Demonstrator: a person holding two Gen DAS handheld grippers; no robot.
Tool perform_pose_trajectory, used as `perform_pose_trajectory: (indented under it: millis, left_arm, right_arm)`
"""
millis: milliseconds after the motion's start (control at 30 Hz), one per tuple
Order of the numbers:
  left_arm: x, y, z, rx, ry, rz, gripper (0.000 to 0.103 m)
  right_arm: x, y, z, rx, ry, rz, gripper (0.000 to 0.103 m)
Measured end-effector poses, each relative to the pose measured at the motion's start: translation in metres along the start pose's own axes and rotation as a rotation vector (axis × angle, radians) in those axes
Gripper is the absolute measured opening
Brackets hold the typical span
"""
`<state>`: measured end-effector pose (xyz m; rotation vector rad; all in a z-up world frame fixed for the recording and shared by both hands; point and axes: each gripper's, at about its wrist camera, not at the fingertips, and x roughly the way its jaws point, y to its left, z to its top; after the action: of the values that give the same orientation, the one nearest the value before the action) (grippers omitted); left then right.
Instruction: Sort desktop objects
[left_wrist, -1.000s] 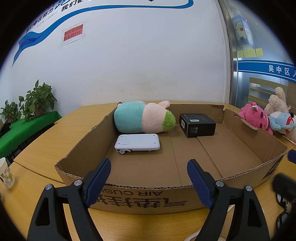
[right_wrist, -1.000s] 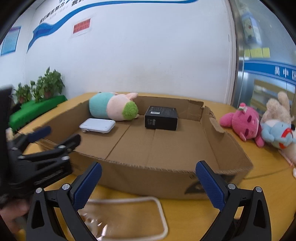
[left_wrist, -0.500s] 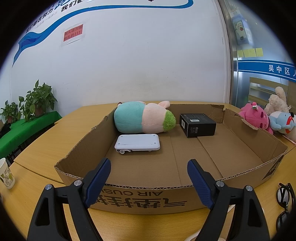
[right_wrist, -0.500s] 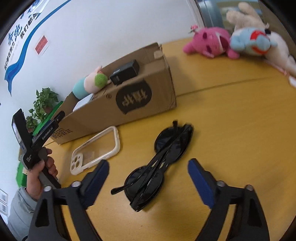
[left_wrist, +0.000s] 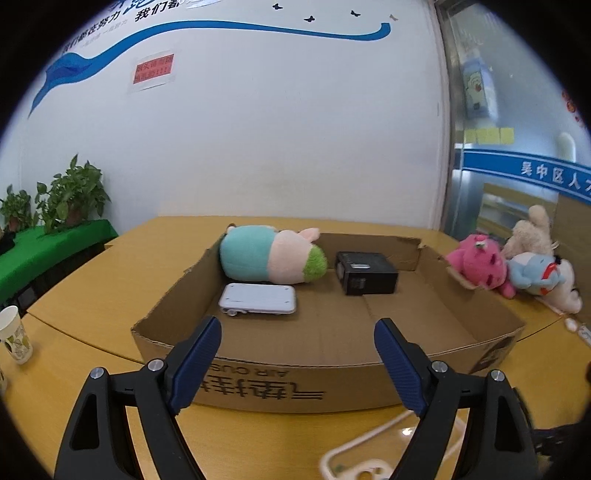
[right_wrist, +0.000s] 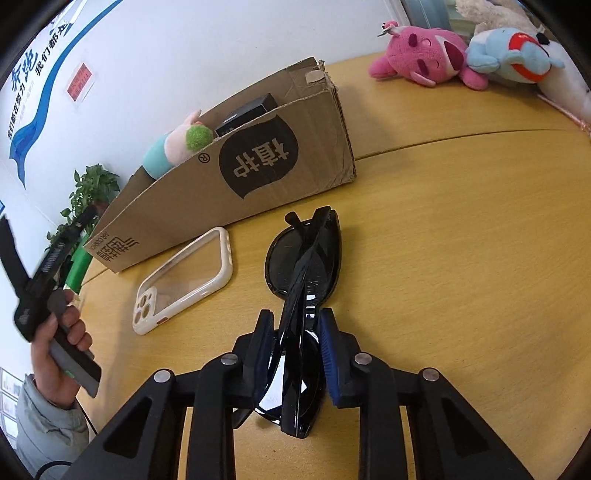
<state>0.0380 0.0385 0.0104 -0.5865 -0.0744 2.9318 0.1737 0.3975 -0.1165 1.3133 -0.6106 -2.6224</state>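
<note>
Right claw (right_wrist: 293, 354) is closing on the folded black sunglasses (right_wrist: 303, 280) lying on the worktop (right_wrist: 461, 240) just beside the clear phone case (right_wrist: 184, 280); clamped at one lens, they could pivot, slip or get scratched. Left claw (left_wrist: 297, 354) hangs open and empty before the cardboard box (left_wrist: 295, 391), whose interior the right view mostly hides.

This looks like an office or public service room. Beyond the open left tongs (left_wrist: 297, 354), a white wall (left_wrist: 277, 147) carries a blue painted wave with Chinese slogans (left_wrist: 155, 14) and a small red notice (left_wrist: 153, 69). To their right stands a glass partition (left_wrist: 517, 155) with a blue sign band and yellow sticky notes (left_wrist: 489, 136). Potted plants (left_wrist: 70, 195) sit far left, past the wide wooden tabletop (left_wrist: 110, 280).
</note>
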Motion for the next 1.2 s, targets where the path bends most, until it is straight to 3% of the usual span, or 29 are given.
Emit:
perform_pose_trajectory:
  millis: [100,200,300,367,467,600,700,767,833,1033,1200]
  left_arm:
    - [-0.005,-0.029,0.008,0.01,0.068,-0.149,0.085]
    - [0.01,-0.063,0.002,0.008,0.242,-0.348,0.085]
    - [0.035,-0.087,-0.017,-0.076,0.451,-0.559,0.085]
    - [0.049,-0.098,-0.031,-0.106,0.549,-0.626,0.083]
    - [0.064,-0.109,-0.055,-0.111,0.665,-0.635,0.079]
    - [0.073,-0.114,-0.075,-0.118,0.772,-0.687,0.052]
    - [0.076,-0.117,-0.085,-0.117,0.812,-0.703,0.04]
    - [0.076,-0.119,-0.089,-0.115,0.827,-0.713,0.031]
    - [0.077,-0.116,-0.091,-0.113,0.837,-0.691,0.019]
    - [0.069,-0.103,-0.081,-0.151,0.805,-0.697,0.017]
    - [0.046,-0.096,-0.045,-0.135,0.716,-0.72,0.013]
  right_arm:
    - [-0.001,0.004,-0.004,-0.005,0.004,0.011,0.024]
    - [-0.001,0.01,-0.008,-0.012,0.013,0.027,0.023]
    - [0.0,0.018,-0.012,-0.027,0.024,0.04,0.023]
    - [0.0,0.022,-0.015,-0.033,0.027,0.047,0.023]
    - [0.0,0.026,-0.016,-0.041,0.03,0.051,0.023]
    - [0.0,0.028,-0.018,-0.051,0.036,0.061,0.023]
    - [0.002,0.032,-0.019,-0.065,0.044,0.078,0.022]
    - [0.003,0.037,-0.02,-0.083,0.048,0.094,0.014]
    - [0.004,0.042,-0.019,-0.101,0.059,0.102,0.01]
    - [0.002,0.052,-0.014,-0.13,0.066,0.108,0.01]
    - [-0.019,0.073,0.0,-0.176,0.011,0.118,0.01]
